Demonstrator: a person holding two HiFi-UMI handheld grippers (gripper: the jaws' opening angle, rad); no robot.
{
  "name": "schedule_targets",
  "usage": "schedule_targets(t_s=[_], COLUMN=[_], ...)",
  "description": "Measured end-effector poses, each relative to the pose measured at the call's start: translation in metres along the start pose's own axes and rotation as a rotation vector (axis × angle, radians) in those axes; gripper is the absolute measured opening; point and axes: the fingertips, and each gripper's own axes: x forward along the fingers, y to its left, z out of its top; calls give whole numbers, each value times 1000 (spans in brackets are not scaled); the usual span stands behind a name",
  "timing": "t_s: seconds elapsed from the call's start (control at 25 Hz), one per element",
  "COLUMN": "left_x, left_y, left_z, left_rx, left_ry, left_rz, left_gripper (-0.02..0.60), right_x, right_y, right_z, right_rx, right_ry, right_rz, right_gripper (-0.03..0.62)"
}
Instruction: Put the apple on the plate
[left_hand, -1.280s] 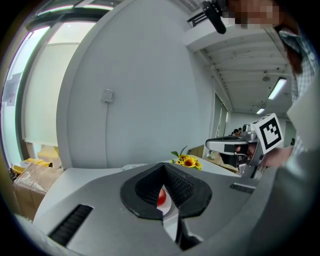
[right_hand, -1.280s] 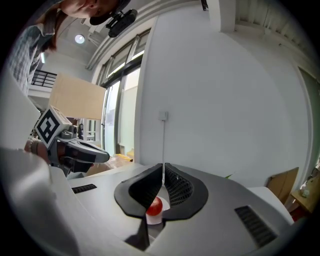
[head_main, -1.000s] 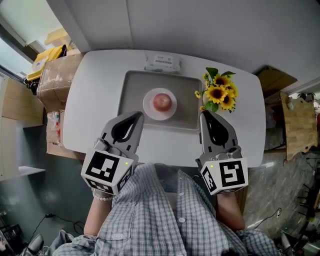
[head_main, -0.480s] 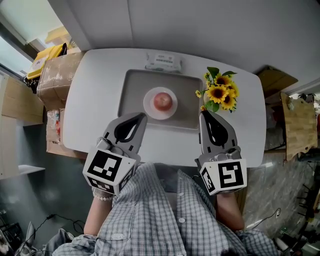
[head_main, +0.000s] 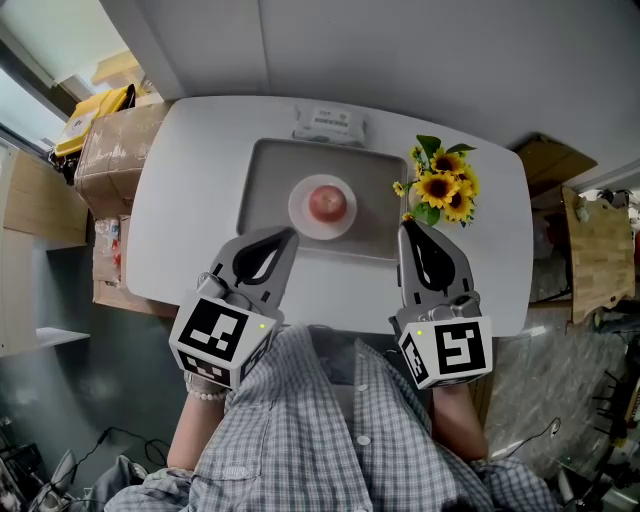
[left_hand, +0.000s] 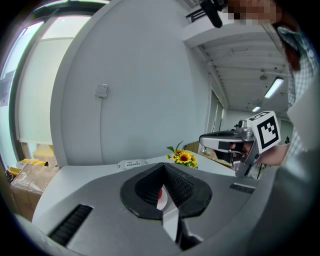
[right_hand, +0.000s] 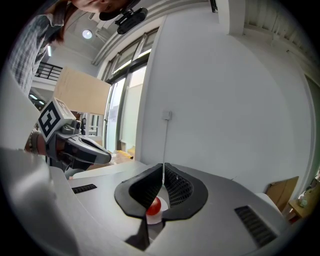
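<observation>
A red apple (head_main: 326, 203) rests on a small white plate (head_main: 300, 215) in the middle of a grey tray (head_main: 265, 190) on the white table. My left gripper (head_main: 290, 233) is shut and empty, its tip over the tray's near edge, short of the plate. My right gripper (head_main: 405, 225) is also shut and empty, at the tray's near right corner. Between the left gripper's (left_hand: 164, 165) curved pads only a sliver of the apple (left_hand: 159, 192) shows. The right gripper (right_hand: 163, 165) frames the apple (right_hand: 155, 204) and plate (right_hand: 156, 214) the same way.
A pack of wipes (head_main: 328, 124) lies behind the tray. A bunch of sunflowers (head_main: 440, 187) stands right of the tray, close to my right gripper. Cardboard boxes (head_main: 110, 150) sit beyond the table's left edge. A wall runs behind the table.
My left gripper has drifted slightly right and toward me. The right gripper, apple and plate have stayed in place.
</observation>
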Motion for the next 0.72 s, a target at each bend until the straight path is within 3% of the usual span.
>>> schedule_targets(t_s=[0.72], left_x=[2], left_y=[-2], left_z=[-1], left_rx=[1], left_ry=[9], left_rz=[-13], left_gripper=[8], right_x=[0], right_y=[-2], right_z=[-9], right_rx=[25], right_ry=[39], right_rz=[-10], right_gripper=[29])
